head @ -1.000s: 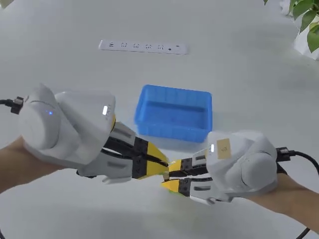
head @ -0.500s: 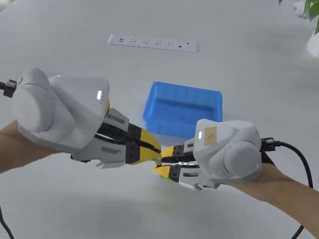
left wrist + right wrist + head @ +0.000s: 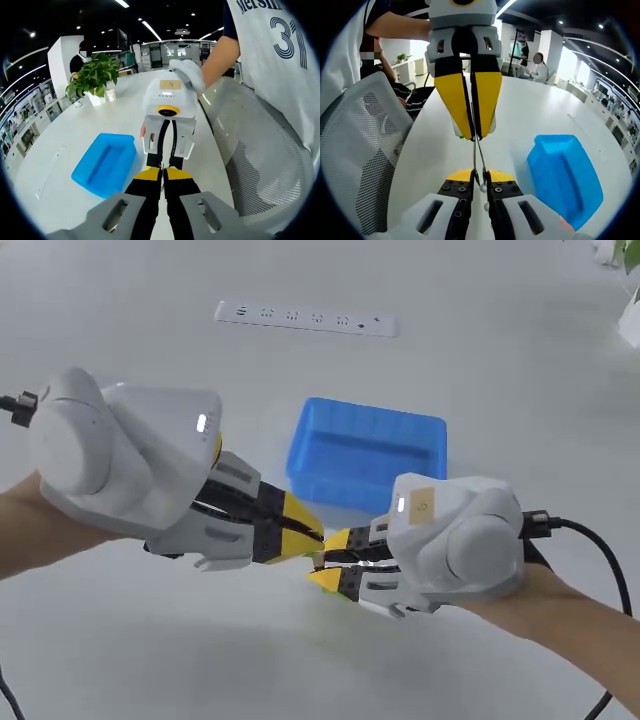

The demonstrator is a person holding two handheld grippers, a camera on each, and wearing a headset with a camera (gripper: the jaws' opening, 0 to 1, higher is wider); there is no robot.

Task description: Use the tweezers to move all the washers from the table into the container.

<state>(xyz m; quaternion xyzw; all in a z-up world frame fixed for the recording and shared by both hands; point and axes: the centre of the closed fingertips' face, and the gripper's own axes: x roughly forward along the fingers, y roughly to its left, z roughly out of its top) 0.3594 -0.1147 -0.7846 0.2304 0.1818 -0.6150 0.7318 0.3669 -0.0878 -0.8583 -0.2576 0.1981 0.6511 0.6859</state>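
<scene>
While left gripper (image 3: pixel 312 537) and right gripper (image 3: pixel 325 562) meet tip to tip, both sets of fingers clamp tweezers (image 3: pixel 476 150). Washers (image 3: pixel 483 189) on table (image 3: pixel 500 360) under right fingers; blue container (image 3: pixel 365 455) just beyond fingers.

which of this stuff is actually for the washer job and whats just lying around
For the job: tweezers, gripped by left gripper and right gripper; blue container; what looks like a washer near the tweezers.

Just lying about: power strip; potted plant; mesh chair.
</scene>
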